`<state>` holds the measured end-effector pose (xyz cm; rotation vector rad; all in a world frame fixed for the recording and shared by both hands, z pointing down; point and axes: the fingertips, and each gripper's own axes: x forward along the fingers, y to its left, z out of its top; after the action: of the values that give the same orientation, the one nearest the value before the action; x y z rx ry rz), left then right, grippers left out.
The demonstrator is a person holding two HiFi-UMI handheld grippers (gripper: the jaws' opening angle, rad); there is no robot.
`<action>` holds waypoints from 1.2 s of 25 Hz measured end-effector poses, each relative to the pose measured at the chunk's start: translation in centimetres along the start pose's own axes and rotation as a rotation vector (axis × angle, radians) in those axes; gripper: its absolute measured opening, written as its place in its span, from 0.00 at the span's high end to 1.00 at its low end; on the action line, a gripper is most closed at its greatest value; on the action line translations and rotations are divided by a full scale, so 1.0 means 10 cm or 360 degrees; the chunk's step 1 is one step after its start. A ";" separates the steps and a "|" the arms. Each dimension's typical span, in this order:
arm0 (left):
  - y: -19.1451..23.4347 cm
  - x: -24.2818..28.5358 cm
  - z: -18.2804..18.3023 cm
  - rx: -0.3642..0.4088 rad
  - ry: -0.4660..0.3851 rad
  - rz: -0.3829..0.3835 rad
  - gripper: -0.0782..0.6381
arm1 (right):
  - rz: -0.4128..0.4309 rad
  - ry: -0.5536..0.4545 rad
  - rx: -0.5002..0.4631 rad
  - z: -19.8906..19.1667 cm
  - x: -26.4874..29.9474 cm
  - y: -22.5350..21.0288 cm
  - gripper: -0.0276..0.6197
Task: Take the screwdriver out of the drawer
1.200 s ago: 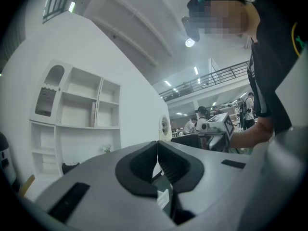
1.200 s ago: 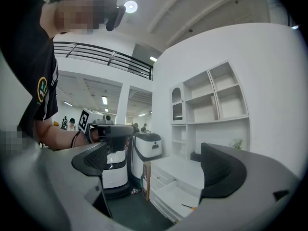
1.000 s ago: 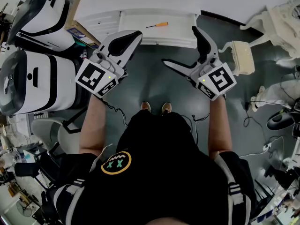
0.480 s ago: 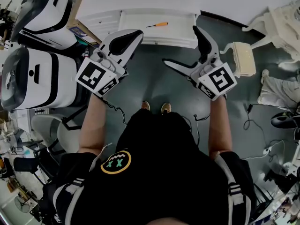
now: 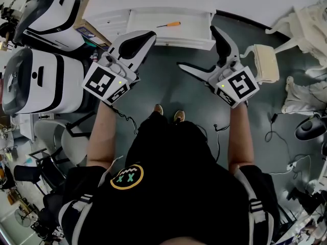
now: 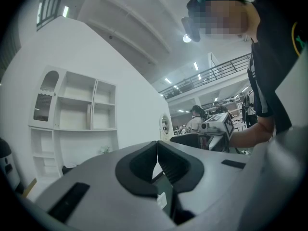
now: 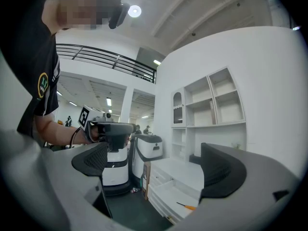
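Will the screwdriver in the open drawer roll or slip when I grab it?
Probably stiff and light: the screwdriver is a thin shaft with a small orange handle. Lying flat in the drawer on a smooth white floor, it may roll or skid if nudged. The thin shaft could slip; the handle looks the safer grip.

The screwdriver [image 5: 169, 24] has an orange handle and a dark shaft. The drawer [image 5: 194, 29] is white. The left tongs [image 5: 151, 35] and right tongs [image 5: 196, 47] are pale grey with black pads and black-and-white square markers. The floor [image 5: 168, 91] is dark grey-green.
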<state>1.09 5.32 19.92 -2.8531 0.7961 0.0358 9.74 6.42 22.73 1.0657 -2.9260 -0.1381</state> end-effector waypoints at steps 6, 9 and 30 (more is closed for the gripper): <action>0.01 0.03 -0.09 -0.0012 0.0017 -0.0001 0.86 | -0.0005 0.0005 0.0012 -0.08 0.01 -0.08 0.06; 0.09 0.07 -0.17 -0.0024 0.0021 -0.0004 0.86 | -0.0005 0.0019 0.0014 -0.16 0.08 -0.14 0.06; 1.55 0.66 -0.97 -0.0091 0.0071 -0.0036 0.86 | 0.0029 0.0433 -0.0227 -1.23 1.46 -1.18 0.06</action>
<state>-1.44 -12.81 26.42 -2.9261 0.7832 -0.0084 6.80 -12.87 33.77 0.9537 -2.6390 -0.1820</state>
